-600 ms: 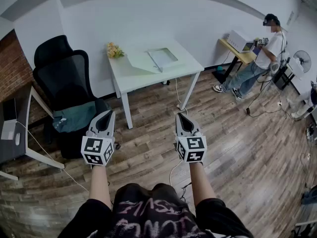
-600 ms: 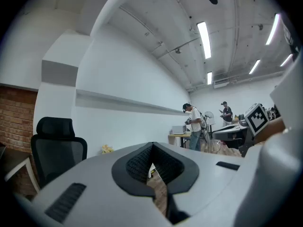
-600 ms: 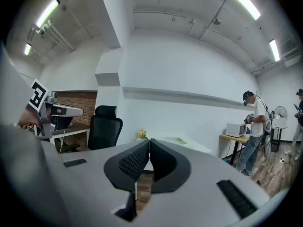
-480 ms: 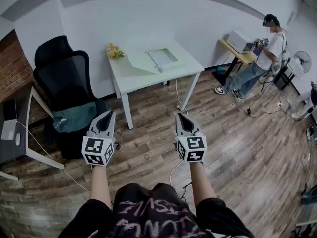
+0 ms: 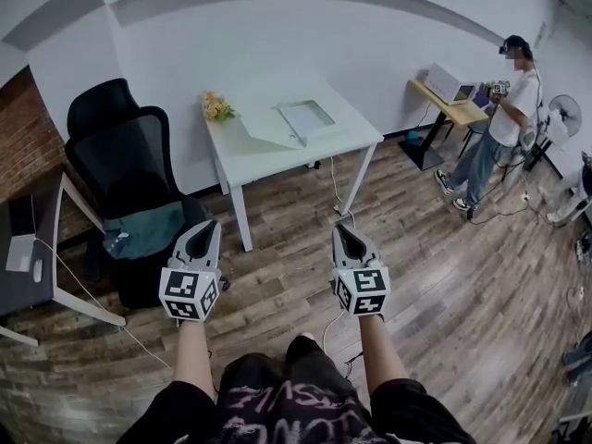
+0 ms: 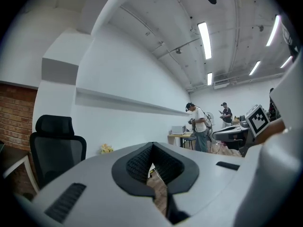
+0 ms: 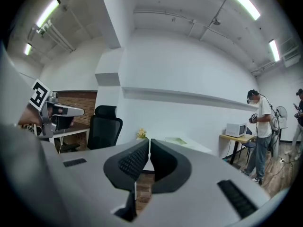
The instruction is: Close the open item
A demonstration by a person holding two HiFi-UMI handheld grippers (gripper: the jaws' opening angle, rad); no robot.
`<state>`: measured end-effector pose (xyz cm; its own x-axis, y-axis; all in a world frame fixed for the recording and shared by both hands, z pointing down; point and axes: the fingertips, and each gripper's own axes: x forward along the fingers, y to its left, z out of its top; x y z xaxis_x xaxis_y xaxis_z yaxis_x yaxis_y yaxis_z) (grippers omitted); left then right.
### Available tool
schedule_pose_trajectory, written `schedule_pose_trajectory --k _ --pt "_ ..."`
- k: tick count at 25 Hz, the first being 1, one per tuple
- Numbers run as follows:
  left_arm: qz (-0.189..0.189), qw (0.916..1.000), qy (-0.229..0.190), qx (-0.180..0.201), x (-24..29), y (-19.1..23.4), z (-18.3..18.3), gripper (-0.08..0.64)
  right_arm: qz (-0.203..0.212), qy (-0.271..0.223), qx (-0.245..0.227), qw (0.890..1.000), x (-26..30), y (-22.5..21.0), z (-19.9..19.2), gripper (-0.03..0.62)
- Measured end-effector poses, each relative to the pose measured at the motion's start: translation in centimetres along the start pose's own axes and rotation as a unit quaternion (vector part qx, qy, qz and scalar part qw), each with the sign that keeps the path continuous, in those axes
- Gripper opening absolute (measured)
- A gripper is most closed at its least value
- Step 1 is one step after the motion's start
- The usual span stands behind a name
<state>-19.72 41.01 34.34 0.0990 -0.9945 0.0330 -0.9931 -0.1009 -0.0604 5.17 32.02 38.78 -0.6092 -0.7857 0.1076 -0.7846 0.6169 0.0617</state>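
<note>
The open item [image 5: 305, 117] is a thin white hinged thing, like a laptop, lying spread open on the white table [image 5: 277, 154] across the room; it also shows small in the right gripper view [image 7: 176, 140]. My left gripper [image 5: 205, 226] and right gripper [image 5: 342, 231] hover side by side over the wooden floor, well short of the table and pointing toward it. Both are shut with nothing between their jaws. In the left gripper view the left gripper [image 6: 152, 146] hides most of the table; the right gripper [image 7: 149, 144] points at the table's near edge.
Yellow flowers [image 5: 218, 107] sit at the table's left corner. A black office chair [image 5: 129, 169] stands left of it, and a dark desk [image 5: 28, 266] at far left. A person [image 5: 499, 100] stands by a small desk with a microwave [image 5: 449, 81] at back right. Cables cross the floor.
The whole view has shifted: both grippers sit lower in the frame and the table looks slightly nearer. The person at the back has stepped to the right. Both grippers remain shut.
</note>
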Motion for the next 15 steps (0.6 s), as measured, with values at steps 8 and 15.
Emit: schedule_pose_trajectory --k 8,15 --pt "-0.001 0.9999 0.008 -0.007 2.5 0.6 -1.1 0.012 -0.001 0.011 0.001 1.0 1.9 -1.3 -1.0 0.026" --pt "-0.009 0.9997 0.02 -0.013 7.4 1.2 -2.3 0.014 -0.003 0.021 0.006 1.0 5.9 -3.9 -1.5 0.026"
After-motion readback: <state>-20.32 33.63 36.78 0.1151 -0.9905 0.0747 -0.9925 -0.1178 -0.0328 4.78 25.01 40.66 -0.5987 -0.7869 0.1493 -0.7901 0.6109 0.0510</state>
